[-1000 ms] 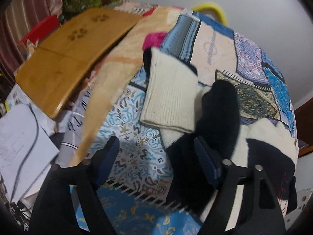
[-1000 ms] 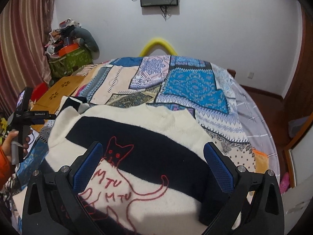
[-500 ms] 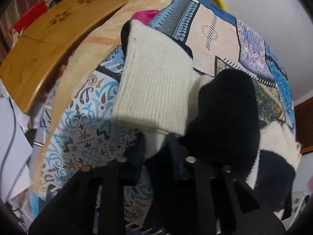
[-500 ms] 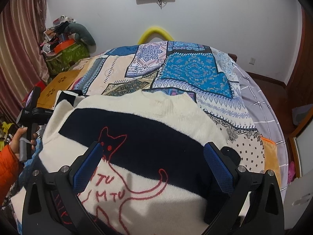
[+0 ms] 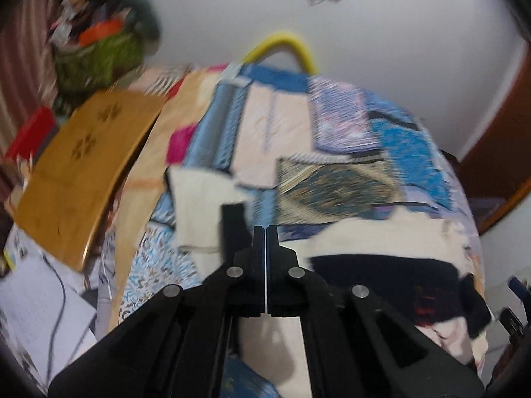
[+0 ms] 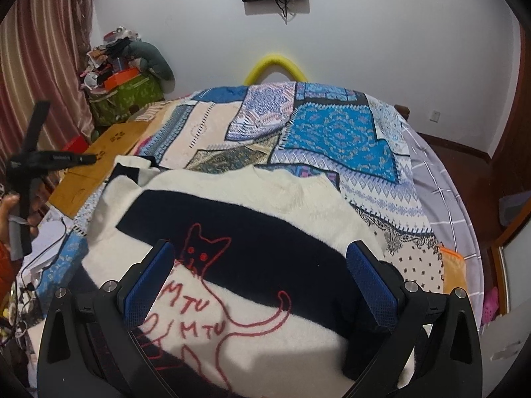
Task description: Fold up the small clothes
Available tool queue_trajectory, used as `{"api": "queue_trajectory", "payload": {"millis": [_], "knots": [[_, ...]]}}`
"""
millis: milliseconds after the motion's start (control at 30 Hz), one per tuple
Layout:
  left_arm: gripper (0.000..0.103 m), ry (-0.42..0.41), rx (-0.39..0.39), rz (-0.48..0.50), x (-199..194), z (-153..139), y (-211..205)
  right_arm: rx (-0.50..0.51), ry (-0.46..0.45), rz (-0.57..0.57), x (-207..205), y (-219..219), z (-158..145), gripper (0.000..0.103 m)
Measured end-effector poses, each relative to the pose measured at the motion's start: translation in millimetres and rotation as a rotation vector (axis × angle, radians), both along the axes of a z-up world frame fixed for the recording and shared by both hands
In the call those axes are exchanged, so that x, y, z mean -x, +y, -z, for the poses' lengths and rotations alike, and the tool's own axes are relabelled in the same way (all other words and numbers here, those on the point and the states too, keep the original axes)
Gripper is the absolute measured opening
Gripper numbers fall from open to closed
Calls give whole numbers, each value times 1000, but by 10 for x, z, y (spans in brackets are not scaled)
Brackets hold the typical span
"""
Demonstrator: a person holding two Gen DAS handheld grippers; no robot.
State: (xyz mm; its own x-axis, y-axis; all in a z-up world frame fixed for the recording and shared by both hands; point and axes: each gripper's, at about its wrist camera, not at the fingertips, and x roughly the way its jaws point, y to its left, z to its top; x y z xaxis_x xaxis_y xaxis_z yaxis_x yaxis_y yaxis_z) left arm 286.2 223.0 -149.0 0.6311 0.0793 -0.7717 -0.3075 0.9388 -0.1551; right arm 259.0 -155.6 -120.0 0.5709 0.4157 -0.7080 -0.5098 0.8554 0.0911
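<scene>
**A:** On the patchwork bedspread (image 6: 335,132), what lies there?

**B:** A cream-and-black striped sweater (image 6: 252,232) with a red cat outline sewn on it, spread flat at the near end of the bedspread. Its left sleeve (image 5: 199,205) runs out toward the bedspread's left edge, cream cuff farthest out.

**A:** And the left gripper (image 5: 266,232)?

**B:** Its jaws have just been closing and now stand pressed together above the sweater's left side. The picture is smeared; there seems to be no cloth between the tips, though I cannot be sure.

**A:** The right gripper (image 6: 262,278)?

**B:** Jaws spread wide over the sweater's front, blue pads (image 6: 149,285) either side of the cat, holding nothing.

**A:** Beyond the bedspread?

**B:** A wooden board (image 5: 83,172) just off its left edge, and a yellow hoop (image 6: 275,66) behind its far end against the white wall.
</scene>
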Motion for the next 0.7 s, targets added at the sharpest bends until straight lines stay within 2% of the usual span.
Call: {"api": "queue_trajectory", "payload": {"millis": [67, 133, 200, 233, 267, 367, 467, 700], "knots": [[0, -21, -14, 43, 15, -166, -165, -9, -5, -3, 17, -3, -25, 103], [1, -20, -58, 42, 30, -222, -258, -15, -8, -3, 33, -12, -43, 103], [10, -16, -90, 45, 30, -198, -288, -22, -6, -1, 52, -24, -45, 103], [18, -4, -89, 45, 15, -157, -277, -23, -5, 0, 65, -30, -46, 103], [26, 11, -80, 36, 12, -105, -241, -25, -4, 1, 79, -38, -50, 103], [40, 46, -8, -1, 56, 79, -91, -21, -6, 2, 90, -71, -49, 103], [52, 72, 29, -65, 98, 271, 136, -16, -5, 11, 81, -90, -40, 103], [52, 194, 82, -206, 91, 896, 678, -17, 27, 24, 20, -76, 76, 103]]}}
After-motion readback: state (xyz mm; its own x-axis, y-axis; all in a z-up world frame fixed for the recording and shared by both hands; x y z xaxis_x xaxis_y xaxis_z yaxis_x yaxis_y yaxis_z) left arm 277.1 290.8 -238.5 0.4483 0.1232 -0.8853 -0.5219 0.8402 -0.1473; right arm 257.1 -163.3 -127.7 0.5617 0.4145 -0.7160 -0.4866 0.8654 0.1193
